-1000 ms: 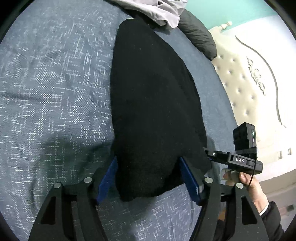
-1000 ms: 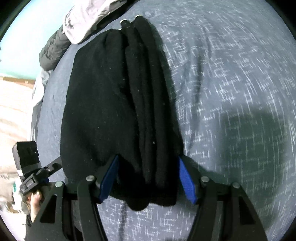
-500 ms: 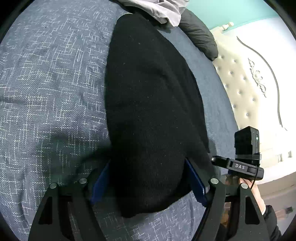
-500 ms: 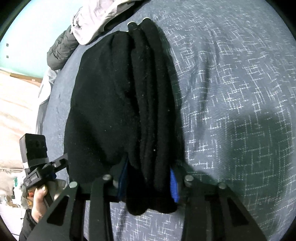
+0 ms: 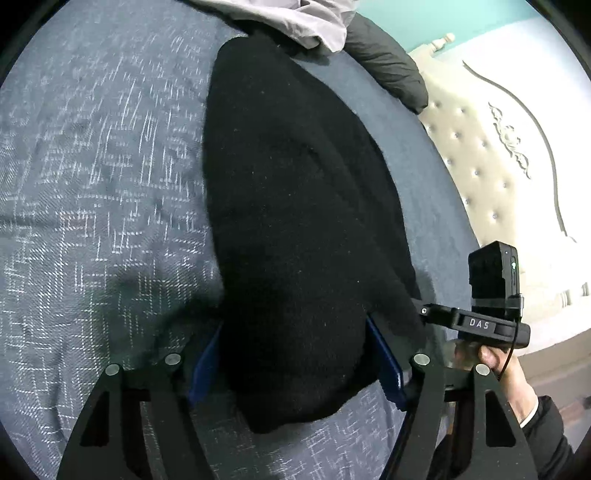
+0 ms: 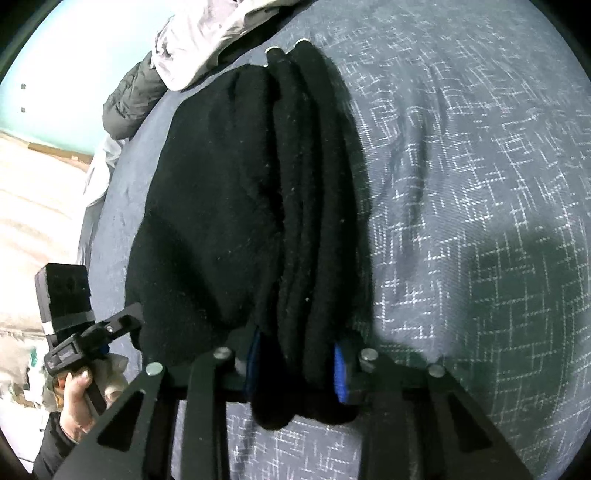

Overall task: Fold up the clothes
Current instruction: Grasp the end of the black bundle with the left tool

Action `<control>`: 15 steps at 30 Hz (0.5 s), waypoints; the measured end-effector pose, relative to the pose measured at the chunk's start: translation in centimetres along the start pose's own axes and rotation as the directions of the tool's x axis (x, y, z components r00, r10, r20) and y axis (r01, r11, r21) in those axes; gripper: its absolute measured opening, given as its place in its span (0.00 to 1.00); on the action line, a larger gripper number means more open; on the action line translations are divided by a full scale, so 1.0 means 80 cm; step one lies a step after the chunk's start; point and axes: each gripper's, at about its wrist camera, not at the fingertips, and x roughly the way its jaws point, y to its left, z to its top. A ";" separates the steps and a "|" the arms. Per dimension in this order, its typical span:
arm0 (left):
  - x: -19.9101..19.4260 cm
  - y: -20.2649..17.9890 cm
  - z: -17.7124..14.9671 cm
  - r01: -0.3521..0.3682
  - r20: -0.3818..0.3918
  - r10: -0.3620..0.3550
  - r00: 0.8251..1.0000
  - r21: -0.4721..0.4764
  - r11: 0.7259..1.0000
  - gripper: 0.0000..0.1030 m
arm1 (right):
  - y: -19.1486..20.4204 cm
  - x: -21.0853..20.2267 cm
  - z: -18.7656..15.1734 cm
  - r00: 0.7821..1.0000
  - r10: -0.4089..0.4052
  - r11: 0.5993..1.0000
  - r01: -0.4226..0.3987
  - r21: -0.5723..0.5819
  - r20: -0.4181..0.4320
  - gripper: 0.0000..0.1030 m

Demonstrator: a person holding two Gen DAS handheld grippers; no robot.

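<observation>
While the black garment (image 5: 295,229) lies folded lengthwise on the blue-grey patterned bedspread (image 5: 99,177), both grippers sit at its near end. The left gripper (image 5: 295,363) has its blue pads on either side of the wide, flat part of the cloth; its jaws are closing, and the pads touch the fabric's edges, though I cannot tell whether they actually squeeze it. The right gripper (image 6: 297,369) is much narrower: its jaws are closing too, and the blue pads (image 6: 340,373) press on the bunched, layered edge of the garment (the thick ridged folds in the right wrist view), pinching it between them.

Each wrist view catches the other hand (image 5: 496,363) gripping its tool's handle, just beside the garment's corner. At the far end of the bed lie a pale grey garment (image 5: 295,18) and a dark puffy jacket (image 5: 388,70). A cream tufted headboard (image 5: 491,177) stands at the bed's edge.
</observation>
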 end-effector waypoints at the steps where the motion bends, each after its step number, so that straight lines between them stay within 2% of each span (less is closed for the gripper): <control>1: 0.001 0.002 0.000 0.001 0.002 -0.001 1.000 -0.004 1.000 0.73 | 0.000 0.002 0.001 1.000 0.001 1.000 -0.001 -0.003 -0.008 0.35; 5: -0.012 0.001 -0.013 -0.019 0.018 0.019 1.000 0.021 1.000 0.73 | 0.005 0.009 0.003 1.000 -0.017 1.000 0.017 -0.005 -0.002 0.37; 7: -0.019 -0.002 -0.015 -0.022 0.030 0.021 0.999 0.037 0.999 0.71 | 0.010 0.008 0.001 0.999 -0.036 0.999 0.036 -0.021 0.009 0.32; 10: -0.027 -0.015 -0.011 -0.034 0.056 0.030 0.998 0.072 0.997 0.65 | 0.017 0.001 -0.001 0.999 -0.020 0.999 0.021 -0.028 0.039 0.24; 15: -0.055 -0.044 -0.004 -0.047 0.108 0.034 0.994 0.126 0.991 0.60 | 0.037 -0.028 -0.005 0.995 0.023 0.997 -0.015 -0.079 0.094 0.22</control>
